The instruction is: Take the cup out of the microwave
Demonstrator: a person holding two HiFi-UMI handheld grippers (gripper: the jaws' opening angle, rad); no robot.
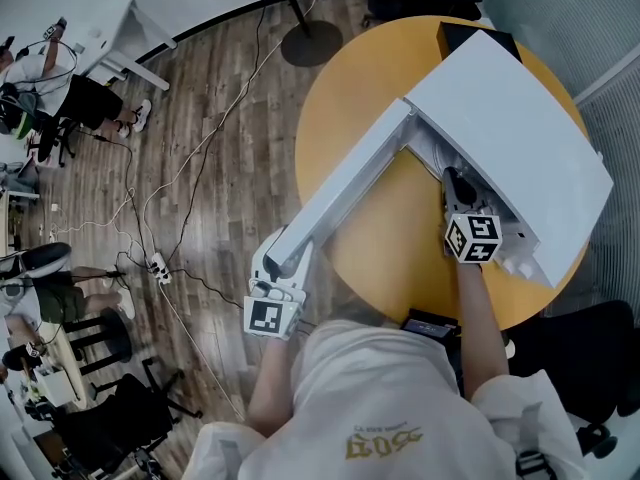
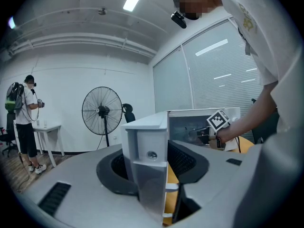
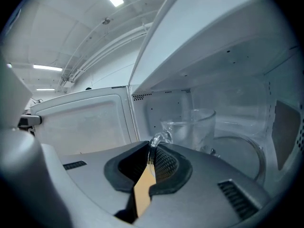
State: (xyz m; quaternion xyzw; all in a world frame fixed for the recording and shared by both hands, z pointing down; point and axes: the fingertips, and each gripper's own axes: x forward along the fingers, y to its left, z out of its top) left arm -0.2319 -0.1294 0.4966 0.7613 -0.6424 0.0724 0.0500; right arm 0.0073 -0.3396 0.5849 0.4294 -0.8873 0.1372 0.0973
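Right gripper [image 3: 151, 152] fingers pinch handle at 9 o'clock of cup [image 3: 202, 127]; off-centre glass could swing, slip, hit microwave [image 3: 237, 61] wall. Left gripper [image 2: 153, 171] clamps door [image 2: 145, 139].

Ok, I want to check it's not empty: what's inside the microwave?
A clear glass cup over the glass turntable, its handle pinched in the right tool. The tool's body hides the cup's base and the front floor.

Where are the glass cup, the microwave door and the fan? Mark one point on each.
glass cup [image 3: 202, 128]: right gripper view, on its clear side wall.
microwave door [image 1: 350, 190]: head view, on its top edge.
fan [image 2: 100, 110]: left gripper view, on its hub.
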